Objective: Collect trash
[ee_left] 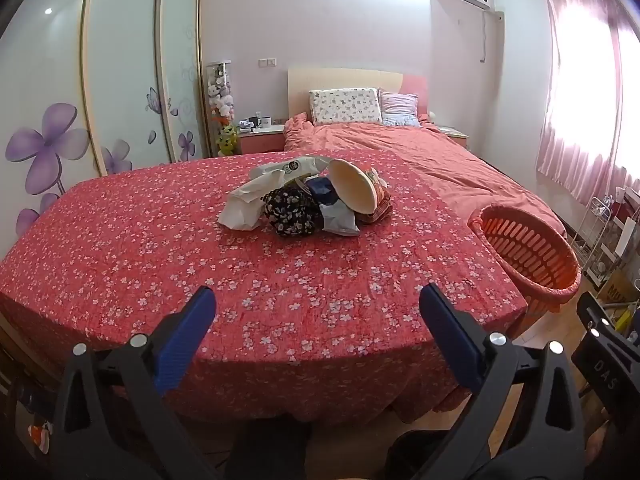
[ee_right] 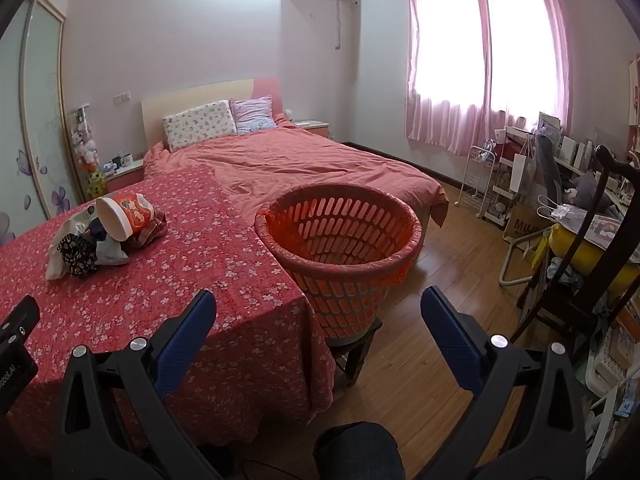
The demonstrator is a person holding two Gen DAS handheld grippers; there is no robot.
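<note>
A pile of trash (ee_left: 308, 200) lies on the red flowered tablecloth (ee_left: 200, 248): a tipped paper bowl (ee_left: 354, 190), white bags, a dark flowered wrapper (ee_left: 290, 210) and a white pouch. The pile also shows in the right wrist view (ee_right: 106, 232). An orange slotted basket (ee_right: 340, 240) stands on a stool at the table's right edge; it also shows in the left wrist view (ee_left: 528, 252). My left gripper (ee_left: 316, 300) is open and empty above the table's near edge, short of the pile. My right gripper (ee_right: 318, 304) is open and empty, in front of the basket.
A bed (ee_right: 292, 160) with a pink cover lies behind the table. A dark wooden chair (ee_right: 592, 248), a white rack (ee_right: 480, 180) and cluttered shelves stand at the right. Wooden floor (ee_right: 432, 280) lies between them and the basket. A wardrobe (ee_left: 120, 80) runs along the left.
</note>
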